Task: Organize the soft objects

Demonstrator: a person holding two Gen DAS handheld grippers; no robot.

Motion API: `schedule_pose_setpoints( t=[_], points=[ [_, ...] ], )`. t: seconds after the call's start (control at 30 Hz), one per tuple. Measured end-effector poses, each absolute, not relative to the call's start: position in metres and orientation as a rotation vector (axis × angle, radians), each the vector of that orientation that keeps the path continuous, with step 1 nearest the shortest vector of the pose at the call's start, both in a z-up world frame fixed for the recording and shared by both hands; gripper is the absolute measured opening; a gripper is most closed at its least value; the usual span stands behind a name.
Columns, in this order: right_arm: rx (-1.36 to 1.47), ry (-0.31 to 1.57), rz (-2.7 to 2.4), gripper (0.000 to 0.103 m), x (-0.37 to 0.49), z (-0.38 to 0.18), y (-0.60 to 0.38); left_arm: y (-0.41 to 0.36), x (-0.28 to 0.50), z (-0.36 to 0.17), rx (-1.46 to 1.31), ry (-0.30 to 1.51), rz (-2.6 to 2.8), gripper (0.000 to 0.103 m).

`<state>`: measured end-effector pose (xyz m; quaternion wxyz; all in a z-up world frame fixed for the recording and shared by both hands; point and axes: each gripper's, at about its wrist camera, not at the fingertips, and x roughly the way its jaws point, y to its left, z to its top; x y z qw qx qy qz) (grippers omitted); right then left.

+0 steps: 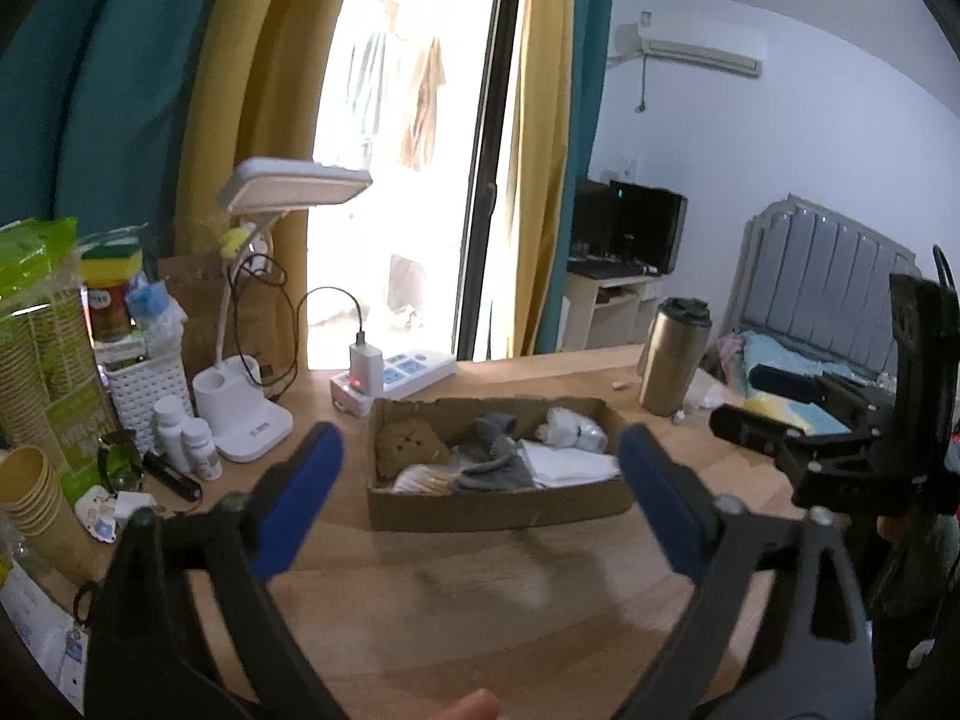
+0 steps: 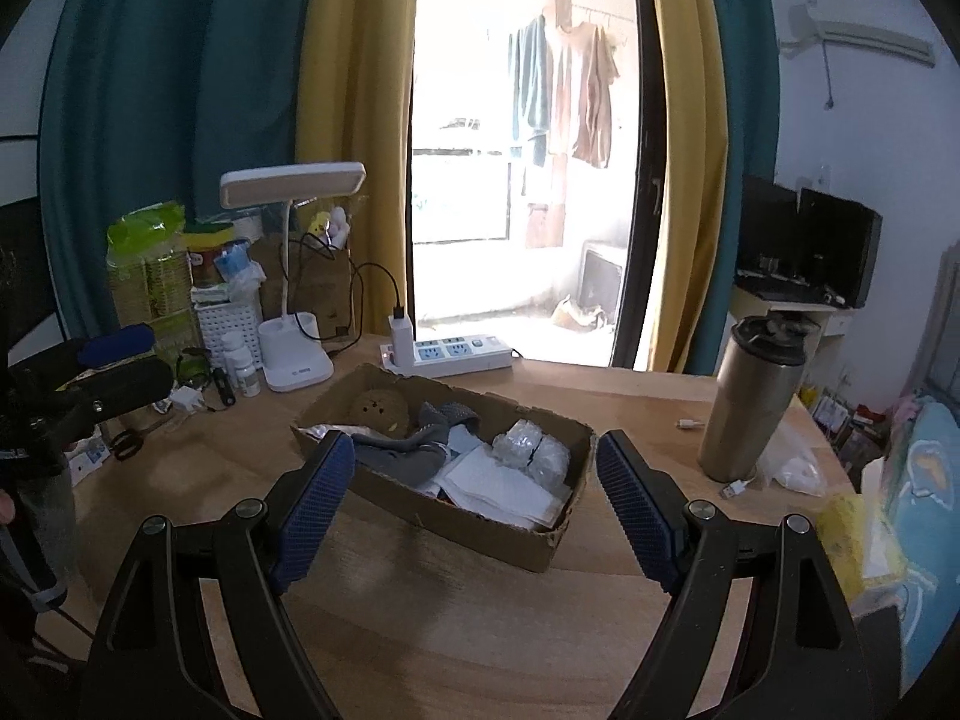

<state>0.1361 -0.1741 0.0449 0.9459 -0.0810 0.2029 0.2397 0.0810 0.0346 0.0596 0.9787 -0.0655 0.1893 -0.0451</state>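
A shallow cardboard box [image 1: 480, 513] [image 2: 480, 531] sits on the wooden desk. It holds a brown plush toy [image 1: 408, 444] [image 2: 379, 409], grey socks [image 1: 495, 450] [image 2: 414, 450], folded white cloth [image 1: 570, 463] [image 2: 498, 483] and a clear bubble-wrap bundle [image 1: 570, 429] [image 2: 531, 450]. My left gripper [image 1: 480, 498] hangs open in front of the box with nothing between its blue pads. My right gripper [image 2: 468, 498] is open too, short of the box's near wall and empty. Each gripper shows at the edge of the other's view.
A steel tumbler [image 1: 672, 360] [image 2: 753, 396] stands right of the box. Behind it lie a white power strip [image 1: 396, 381] [image 2: 450, 354] and a desk lamp [image 1: 252, 414] [image 2: 294, 360]. Bottles, paper cups [image 1: 30, 492] and a white basket [image 1: 150, 390] crowd the left side. A tissue pack [image 2: 858, 534] lies at right.
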Motion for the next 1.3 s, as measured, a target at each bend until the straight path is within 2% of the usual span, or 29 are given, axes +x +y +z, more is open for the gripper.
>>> schedule_pose_setpoints(
  t=[0.83, 1.3],
  points=[
    [-0.133, 0.257, 0.392, 0.085, 0.026, 0.082, -0.22, 0.0, -0.017, 0.104, -0.077, 0.233, -0.039, 0.096],
    [-0.123, 0.215, 0.374, 0.085, 0.006, 0.091, -0.232, -0.009, -0.029, 0.114, -0.075, 0.202, -0.075, 0.099]
  ],
)
